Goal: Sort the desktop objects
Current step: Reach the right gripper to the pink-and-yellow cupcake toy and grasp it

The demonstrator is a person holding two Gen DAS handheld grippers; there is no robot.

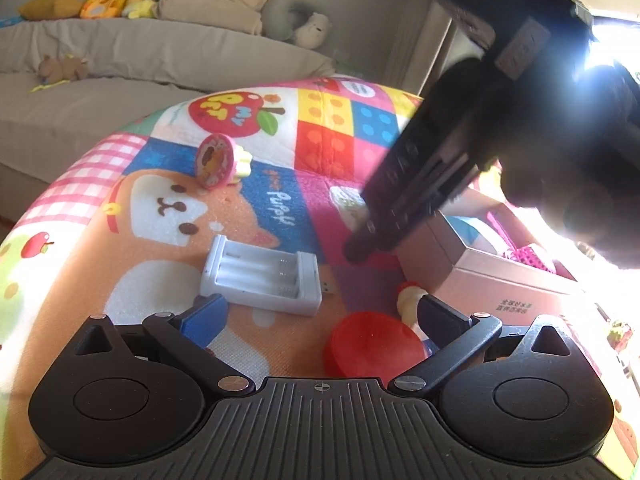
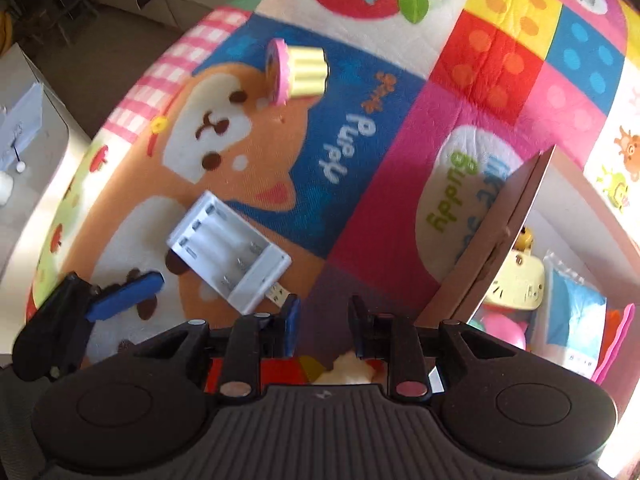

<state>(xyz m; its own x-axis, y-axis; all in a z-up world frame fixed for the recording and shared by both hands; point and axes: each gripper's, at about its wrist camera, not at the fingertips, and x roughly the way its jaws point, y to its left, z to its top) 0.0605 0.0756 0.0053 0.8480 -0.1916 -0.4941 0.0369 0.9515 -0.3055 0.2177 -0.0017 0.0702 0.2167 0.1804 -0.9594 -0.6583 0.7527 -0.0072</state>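
A: Status. The right gripper (image 2: 323,330) is seen with jaws nearly closed, nothing visibly gripped, hung between the battery charger (image 2: 230,254) and the pink box (image 2: 486,236). The left gripper (image 1: 320,316) is spread wide, nothing held; a red disc (image 1: 370,346) lies just ahead of it.

B: Charger location?

A: On the play mat (image 2: 400,120), left of the box, bays up and unloaded. Its long axis runs diagonally in the right wrist view, with the USB plug (image 2: 280,294) aimed at the right gripper.

B: Risks?

A: Judged: the plug could be snagged if the charger is approached end-on. Clamped across the long axis, the casing is probably too wide for the jaws, so slip is likely. The box wall could also be clipped, being so near.

B: The cupcake toy (image 2: 298,70)?

A: Tipped on its side, well apart, farther up the mat.
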